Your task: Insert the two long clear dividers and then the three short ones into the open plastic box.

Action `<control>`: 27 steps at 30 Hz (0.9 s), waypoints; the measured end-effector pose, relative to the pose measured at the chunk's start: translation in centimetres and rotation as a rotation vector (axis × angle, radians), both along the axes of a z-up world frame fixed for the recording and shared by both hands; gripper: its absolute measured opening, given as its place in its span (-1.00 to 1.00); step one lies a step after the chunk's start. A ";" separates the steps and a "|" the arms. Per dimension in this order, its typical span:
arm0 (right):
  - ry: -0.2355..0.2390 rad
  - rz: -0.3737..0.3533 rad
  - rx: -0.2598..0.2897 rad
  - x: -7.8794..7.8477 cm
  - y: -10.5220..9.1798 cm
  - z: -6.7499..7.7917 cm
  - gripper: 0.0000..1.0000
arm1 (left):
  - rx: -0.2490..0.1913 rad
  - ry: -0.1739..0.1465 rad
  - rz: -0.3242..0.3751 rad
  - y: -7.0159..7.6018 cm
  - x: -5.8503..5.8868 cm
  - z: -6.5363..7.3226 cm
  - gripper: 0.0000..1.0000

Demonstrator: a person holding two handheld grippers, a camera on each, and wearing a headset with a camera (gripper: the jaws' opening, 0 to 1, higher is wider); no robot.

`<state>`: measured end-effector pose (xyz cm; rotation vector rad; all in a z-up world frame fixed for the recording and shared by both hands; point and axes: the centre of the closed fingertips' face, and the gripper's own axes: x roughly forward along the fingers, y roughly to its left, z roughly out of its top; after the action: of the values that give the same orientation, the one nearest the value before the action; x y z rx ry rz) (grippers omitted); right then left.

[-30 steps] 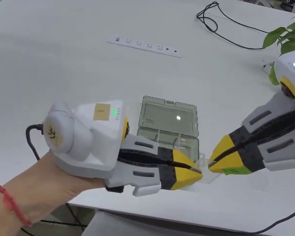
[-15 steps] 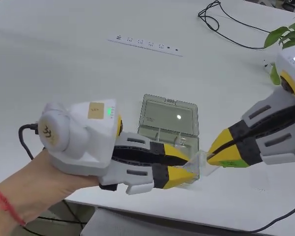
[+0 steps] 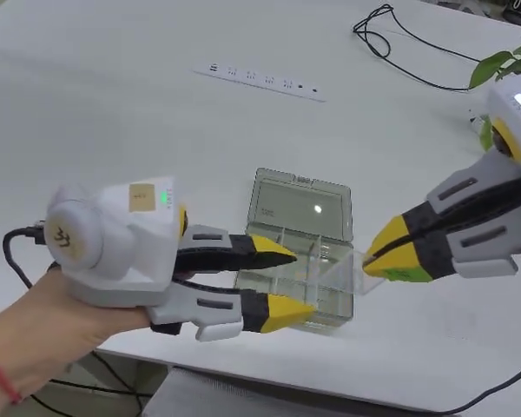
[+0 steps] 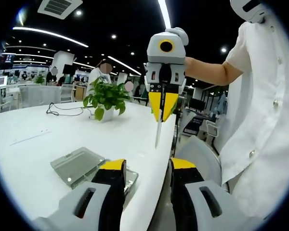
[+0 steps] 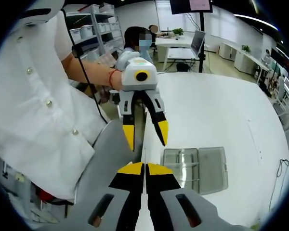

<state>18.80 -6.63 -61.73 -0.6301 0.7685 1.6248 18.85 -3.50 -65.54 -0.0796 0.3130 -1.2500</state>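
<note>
Opened since the earlier frame, the left gripper (image 3: 303,279) jaws now stand wide and empty. Just beyond their tips, the clear divider (image 3: 339,274) is pinched by the right gripper (image 3: 367,268) alone, over the open plastic box (image 3: 300,207) on the surface (image 3: 113,104). The handover is judged done; seating the divider remains.

- Two grippers: left gripper (image 3: 300,280), right gripper (image 3: 375,259).
- One open plastic box (image 3: 295,208).
- One clear divider (image 4: 157,134) out of the box, in the right gripper's jaws.
- One power strip (image 3: 259,81).
- One potted plant (image 4: 105,98).
- One white table (image 3: 113,113).
</note>
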 end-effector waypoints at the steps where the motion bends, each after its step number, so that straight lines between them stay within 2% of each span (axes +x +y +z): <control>1: -0.003 -0.004 0.000 0.1 0.0 -0.1 -0.95 | 0.004 0.000 0.006 0.2 0.1 -0.1 -0.27; 11: -0.034 -0.038 -0.018 2.3 0.2 -1.7 -0.95 | 0.055 0.013 0.057 1.6 0.7 -1.7 0.14; 16: -0.051 -0.052 -0.028 3.4 0.4 -2.7 -0.95 | 0.080 0.013 0.061 1.9 0.7 -2.7 0.44; 17: -0.056 -0.057 -0.028 4.1 0.4 -3.2 -0.95 | 0.088 0.012 0.061 2.0 0.7 -3.0 0.49; 21: -0.066 -0.072 -0.036 5.2 0.6 -4.4 -0.95 | 0.110 0.015 0.064 2.3 0.8 -3.8 0.63; 24: -0.067 -0.090 -0.038 6.0 0.9 -5.5 -0.95 | 0.121 0.030 0.073 2.6 1.0 -4.2 0.66; 27: -0.068 -0.104 -0.037 6.5 1.0 -6.4 -0.95 | 0.125 0.022 0.087 2.8 1.3 -4.3 0.76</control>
<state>25.28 -5.60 -68.13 -0.6576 0.7709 1.4896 20.10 -0.68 -69.89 0.0005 0.4024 -1.1415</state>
